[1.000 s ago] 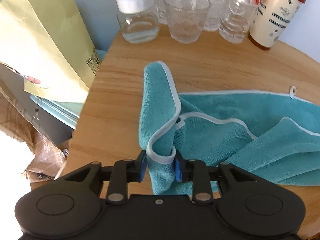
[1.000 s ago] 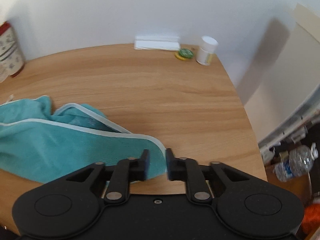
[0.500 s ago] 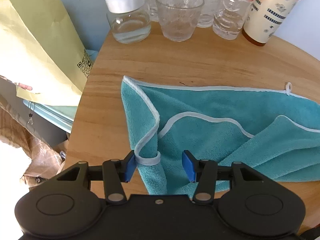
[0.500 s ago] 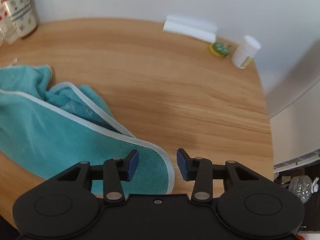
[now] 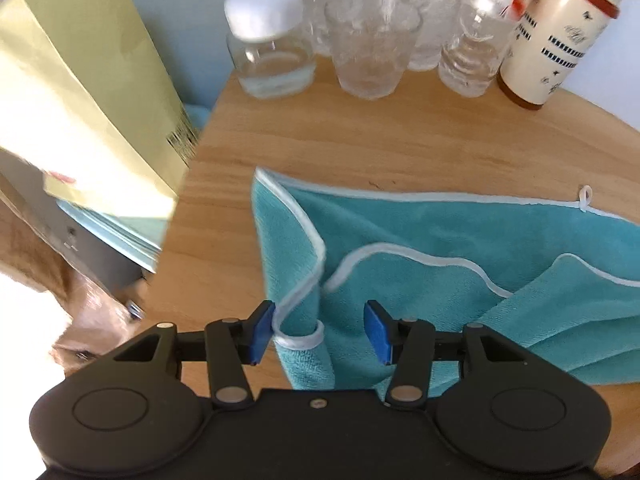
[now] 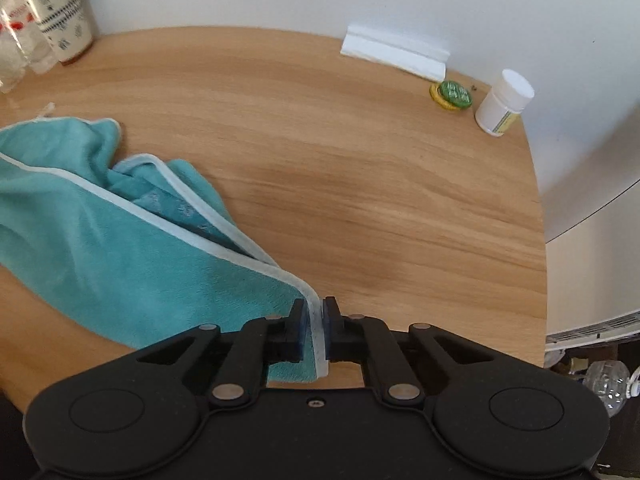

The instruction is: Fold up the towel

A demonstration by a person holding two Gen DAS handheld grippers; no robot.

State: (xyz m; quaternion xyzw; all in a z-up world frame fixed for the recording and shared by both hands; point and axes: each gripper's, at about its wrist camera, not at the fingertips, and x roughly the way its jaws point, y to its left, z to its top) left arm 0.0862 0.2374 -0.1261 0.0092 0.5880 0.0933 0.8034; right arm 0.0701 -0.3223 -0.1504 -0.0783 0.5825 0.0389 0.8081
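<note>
Fingers of the left gripper [image 5: 319, 330] stand apart around a bunched corner of the teal towel [image 5: 460, 248]; the right gripper [image 6: 316, 326] clamps its white-trimmed edge.

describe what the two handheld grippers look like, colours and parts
Both the left gripper and the right gripper are matte black plastic, with two round housings, angled linkage arms on silver pivot pins, a small centre screw, and blue pads on the fingertips. No cables or sleeves show.

The teal towel with white trim [image 5: 460, 240] runs off the picture's right edge. The clear plastic bottles [image 5: 424, 12] at the back are blurry, tops cut off.
</note>
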